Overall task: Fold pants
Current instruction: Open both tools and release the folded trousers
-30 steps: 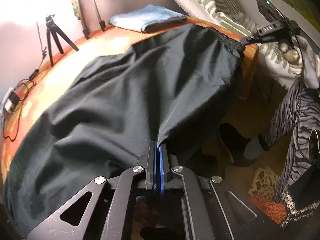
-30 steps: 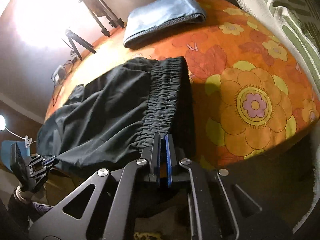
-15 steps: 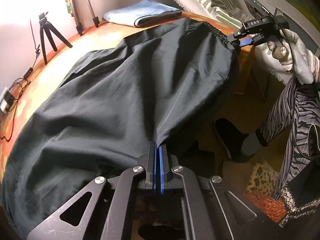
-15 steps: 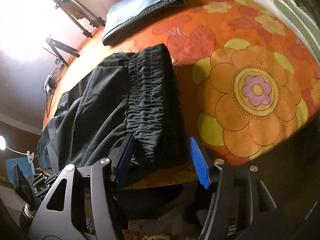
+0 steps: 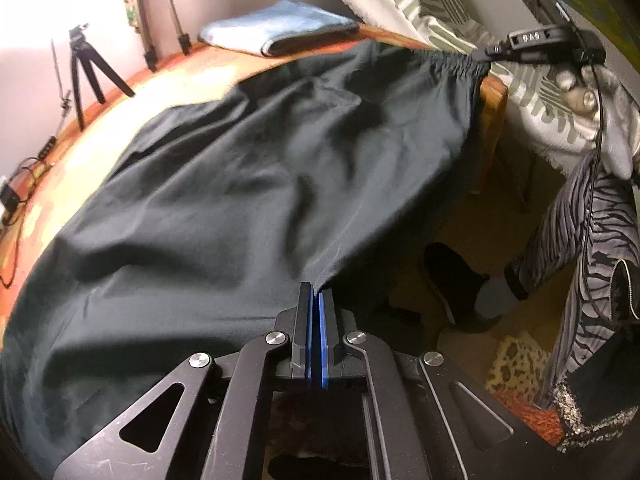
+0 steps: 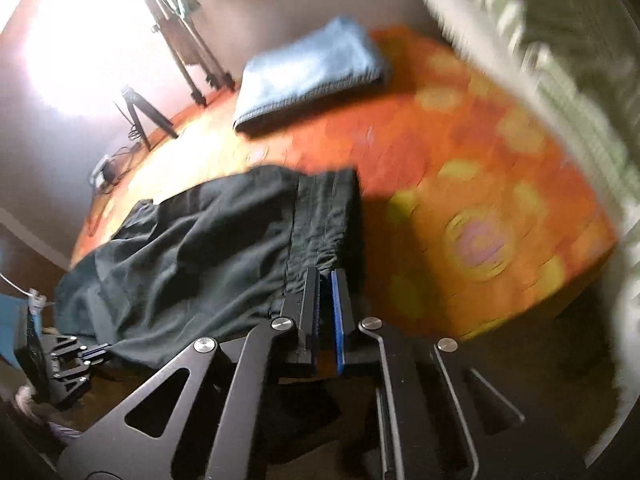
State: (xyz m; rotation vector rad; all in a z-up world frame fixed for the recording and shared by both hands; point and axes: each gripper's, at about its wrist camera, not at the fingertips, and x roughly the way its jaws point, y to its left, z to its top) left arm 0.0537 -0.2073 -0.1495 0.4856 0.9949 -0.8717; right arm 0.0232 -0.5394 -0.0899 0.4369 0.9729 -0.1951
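Your right gripper (image 6: 325, 280) had just opened and closed again on the black pants' (image 5: 240, 200) waistband (image 6: 324, 216), re-gripping it, while the left gripper (image 5: 315, 292) stayed clamped on the hem, so folding could proceed.

Black pants (image 5: 248, 184) lie on a table (image 6: 500, 184) covered in orange cloth with yellow and pink flowers. Folded light blue jeans (image 5: 276, 26) sit near its far edge. Each black tool has blue pads (image 5: 322, 344). The person's trousers (image 5: 592, 224) are grey with black stripes.
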